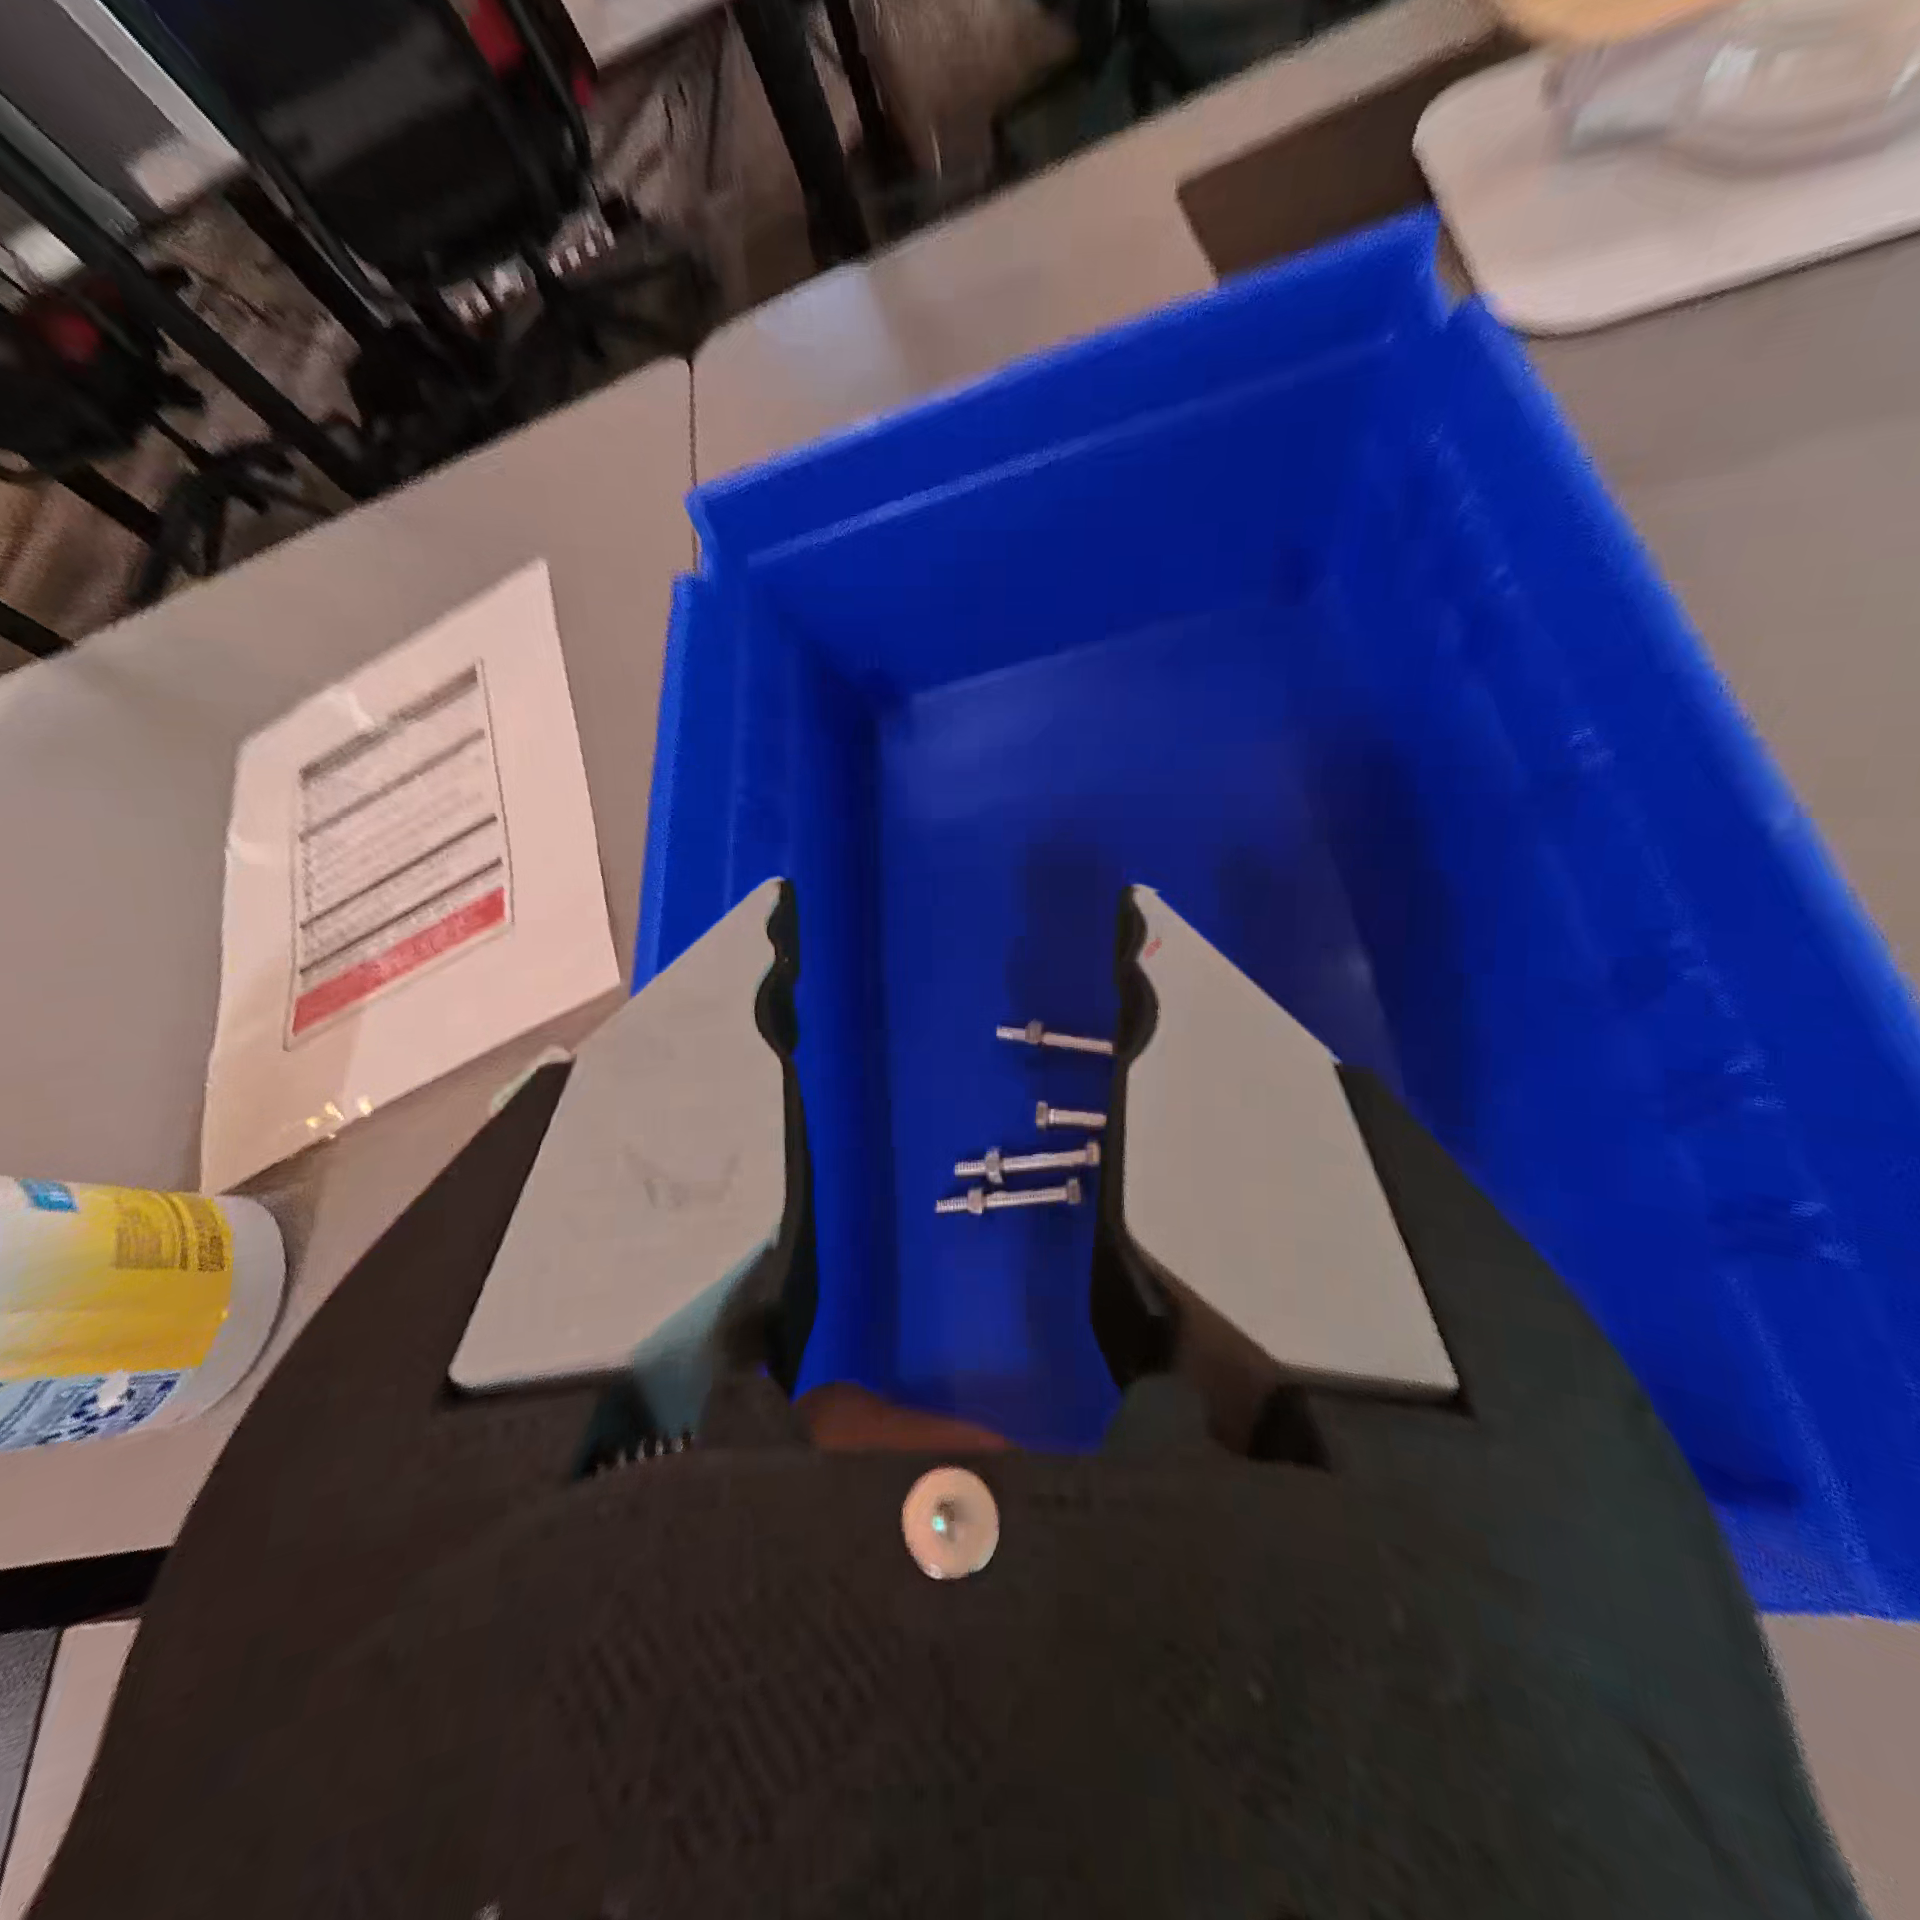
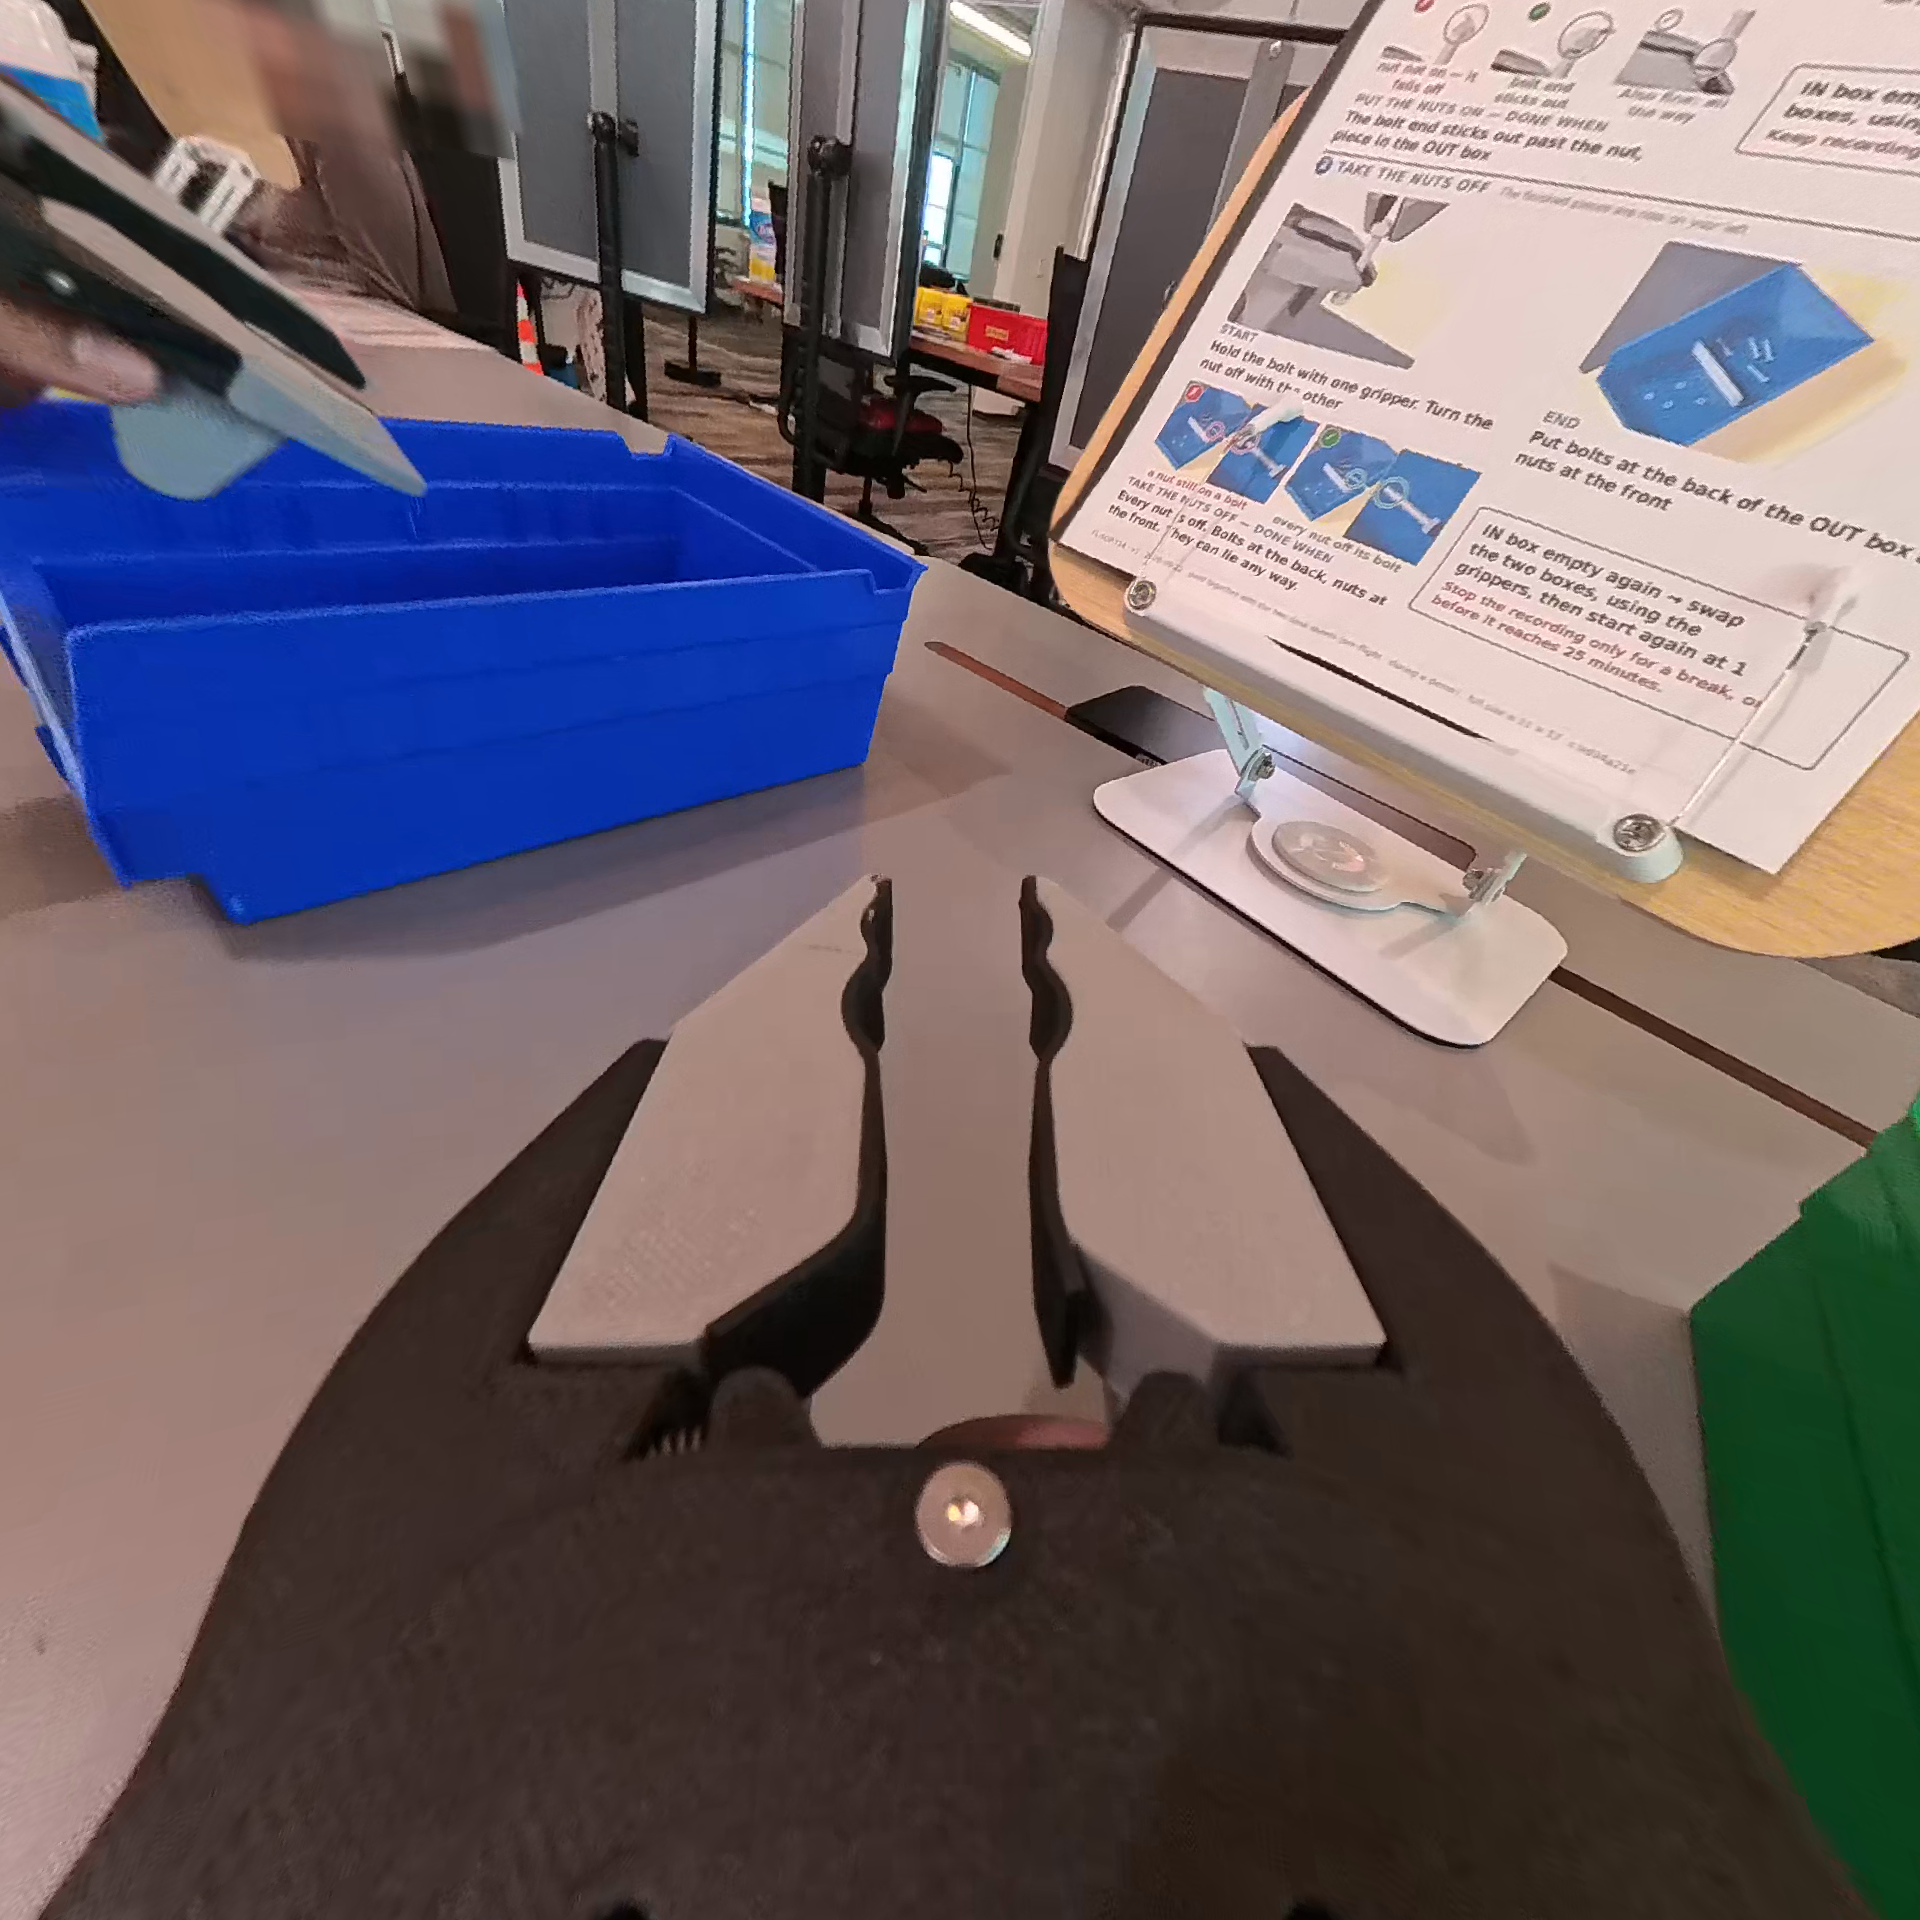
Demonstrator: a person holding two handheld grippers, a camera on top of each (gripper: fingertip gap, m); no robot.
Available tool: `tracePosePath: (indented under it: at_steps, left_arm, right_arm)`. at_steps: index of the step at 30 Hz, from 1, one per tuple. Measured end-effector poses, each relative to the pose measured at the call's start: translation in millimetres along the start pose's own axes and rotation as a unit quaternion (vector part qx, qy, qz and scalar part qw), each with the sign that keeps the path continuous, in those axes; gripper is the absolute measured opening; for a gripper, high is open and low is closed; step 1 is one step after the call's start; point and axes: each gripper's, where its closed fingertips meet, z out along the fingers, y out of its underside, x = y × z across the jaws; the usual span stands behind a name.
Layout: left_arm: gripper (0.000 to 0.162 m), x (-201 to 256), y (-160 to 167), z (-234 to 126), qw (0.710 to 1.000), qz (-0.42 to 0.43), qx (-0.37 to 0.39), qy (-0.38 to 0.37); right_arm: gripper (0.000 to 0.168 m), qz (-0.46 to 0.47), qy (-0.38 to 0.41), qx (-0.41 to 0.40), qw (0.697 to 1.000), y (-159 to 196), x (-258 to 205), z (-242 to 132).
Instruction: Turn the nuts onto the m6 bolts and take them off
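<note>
A blue bin (image 1: 1507, 831) sits on the grey table. Several small silver bolts (image 1: 1023, 1164) lie on its floor, some with nuts on their shafts. My left gripper (image 1: 956, 894) is open and empty, held above the bin with the bolts showing between its fingers. In the right wrist view the same blue bin (image 2: 468, 707) stands at the left, and the left gripper (image 2: 301, 457) hangs over it. My right gripper (image 2: 954, 888) is open and empty, low over the bare table, to the right of the bin.
A printed sheet (image 1: 405, 862) and a yellow-labelled canister (image 1: 114, 1309) lie left of the bin. An instruction board on a white stand (image 2: 1351, 935) is at the right rear. A green box (image 2: 1829, 1507) edges in at the right. Chairs and office furniture stand beyond the table. Across from one pair of fingers to the other is roughly 30 cm.
</note>
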Motion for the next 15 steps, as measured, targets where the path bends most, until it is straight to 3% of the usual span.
tracePosePath:
  at_steps: [10, 15]
  left_arm:
    - [0.059, 21.5, 71.4, 60.9, 0.979, 0.017, -0.189, 0.072]
    - [0.057, 21.4, 80.1, 64.9, 0.968, 0.006, -0.232, 0.099]
  right_arm:
    - [0.020, -0.011, -0.021, -0.016, 1.000, 6.3, -10.6, 5.3]
    - [0.020, -0.015, -0.029, -0.016, 0.999, 5.7, -15.4, 5.6]
